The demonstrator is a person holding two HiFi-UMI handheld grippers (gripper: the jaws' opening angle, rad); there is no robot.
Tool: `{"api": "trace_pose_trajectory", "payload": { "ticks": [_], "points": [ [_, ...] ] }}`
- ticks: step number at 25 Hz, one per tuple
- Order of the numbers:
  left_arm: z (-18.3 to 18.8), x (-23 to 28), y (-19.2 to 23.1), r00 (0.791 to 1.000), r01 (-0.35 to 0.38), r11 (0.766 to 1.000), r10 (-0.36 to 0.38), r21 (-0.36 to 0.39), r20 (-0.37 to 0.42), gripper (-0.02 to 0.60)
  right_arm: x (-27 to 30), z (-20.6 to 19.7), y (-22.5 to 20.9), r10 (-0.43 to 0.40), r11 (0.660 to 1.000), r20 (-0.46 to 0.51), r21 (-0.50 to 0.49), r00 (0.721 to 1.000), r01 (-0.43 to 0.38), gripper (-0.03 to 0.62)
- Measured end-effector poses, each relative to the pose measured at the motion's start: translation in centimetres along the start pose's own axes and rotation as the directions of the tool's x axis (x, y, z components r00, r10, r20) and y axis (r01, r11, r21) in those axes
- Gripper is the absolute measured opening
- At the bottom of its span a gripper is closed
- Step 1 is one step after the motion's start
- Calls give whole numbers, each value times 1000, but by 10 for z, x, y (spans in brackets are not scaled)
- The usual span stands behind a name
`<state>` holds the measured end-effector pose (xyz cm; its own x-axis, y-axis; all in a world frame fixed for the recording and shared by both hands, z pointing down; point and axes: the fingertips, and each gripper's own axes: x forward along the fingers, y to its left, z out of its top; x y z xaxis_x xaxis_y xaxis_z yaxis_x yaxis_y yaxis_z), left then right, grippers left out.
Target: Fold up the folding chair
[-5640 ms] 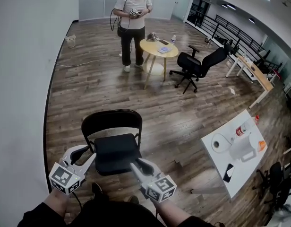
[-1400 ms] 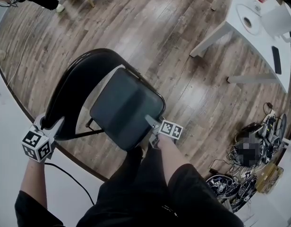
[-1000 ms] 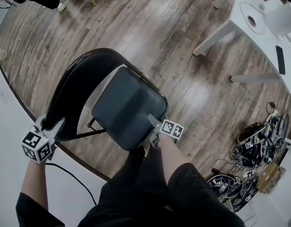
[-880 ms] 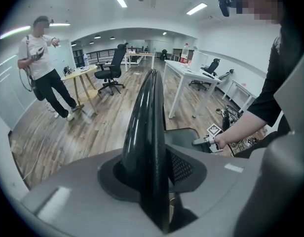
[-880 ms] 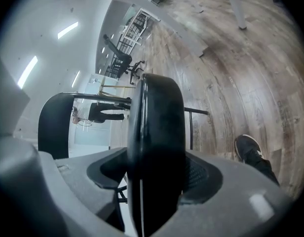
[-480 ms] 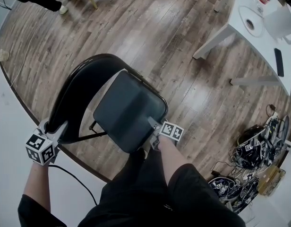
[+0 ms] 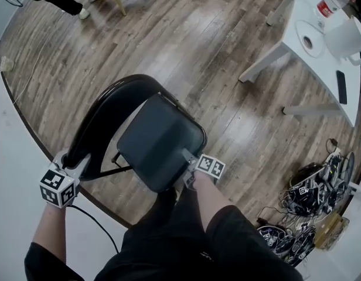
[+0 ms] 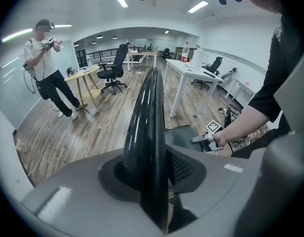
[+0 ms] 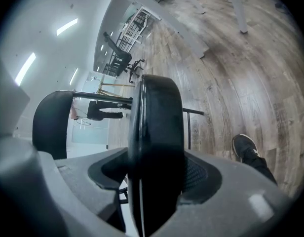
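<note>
The folding chair (image 7: 160,139) is standing open on the wood floor (image 7: 215,51), its backrest (image 8: 147,117) running edge-on between the left gripper's (image 7: 73,158) jaws, which are clamping it. The right gripper's (image 7: 187,167) jaws have just been closing tighter and are gripping the seat (image 9: 157,132) at its front edge.
</note>
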<state>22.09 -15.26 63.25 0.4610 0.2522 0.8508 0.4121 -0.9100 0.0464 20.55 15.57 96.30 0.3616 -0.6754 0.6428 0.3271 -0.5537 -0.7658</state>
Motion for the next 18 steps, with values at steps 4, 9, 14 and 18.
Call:
{"api": "trace_pose_trajectory", "payload": {
  "ticks": [4,9,14,18],
  "points": [
    [0,-1,-11,1000,-13,1000,13,5,-3,121,-2,1,4,-12,1000,4,-1,1000,12,282],
    [3,-6,-26,1000,-29,999,29,17,-5,117,-6,3,11,-26,1000,6,0,1000,26,278],
    [0,-7,-41,999,-37,999,37,26,-11,110,-9,3,16,-44,999,5,3,999,44,275],
    [2,-9,-54,999,-35,999,35,30,-25,103,-12,4,21,-56,998,-1,11,998,56,273]
  ]
}}
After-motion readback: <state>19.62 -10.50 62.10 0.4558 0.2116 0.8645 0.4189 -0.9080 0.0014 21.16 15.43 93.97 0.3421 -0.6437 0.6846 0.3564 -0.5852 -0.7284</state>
